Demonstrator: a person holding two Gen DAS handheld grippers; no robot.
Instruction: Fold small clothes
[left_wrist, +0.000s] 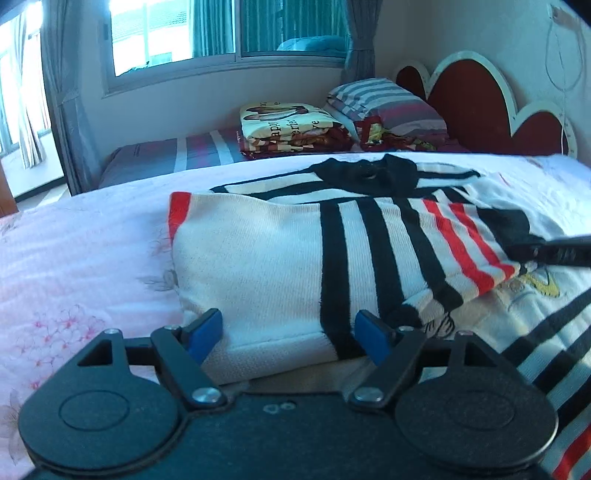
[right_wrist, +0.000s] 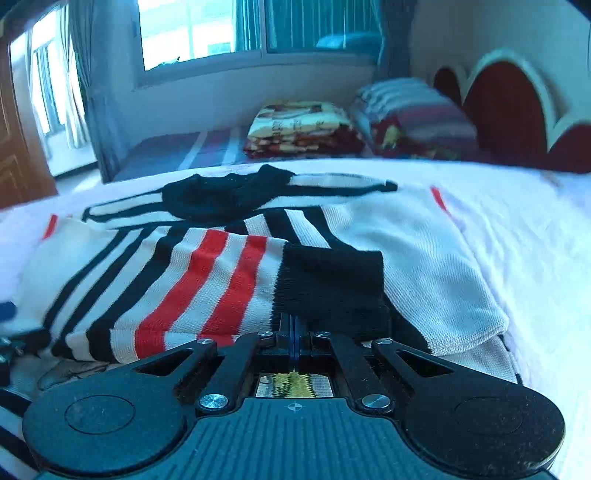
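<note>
A small white sweater (left_wrist: 258, 258) with black and red stripes lies on the pink floral bedsheet (left_wrist: 74, 258), its black collar (left_wrist: 365, 175) toward the far side. One sleeve is folded across the body. My left gripper (left_wrist: 288, 332) stands wide, and the near folded edge of the sweater sits between its blue pads (left_wrist: 205, 336); the cloth rests on the bed. My right gripper (right_wrist: 293, 321) is shut, pinching the sleeve's black cuff (right_wrist: 332, 284) over the sweater's front. The left wrist view shows it at the right edge as a dark bar (left_wrist: 546, 253) on that cuff.
A stack of folded blankets (left_wrist: 288, 125) and a striped pillow (left_wrist: 388, 103) lie at the far side of the bed. The red scalloped headboard (left_wrist: 469, 92) stands to the right, with a window (left_wrist: 177, 33) and curtains behind. White sheet (right_wrist: 517, 229) spreads right of the sweater.
</note>
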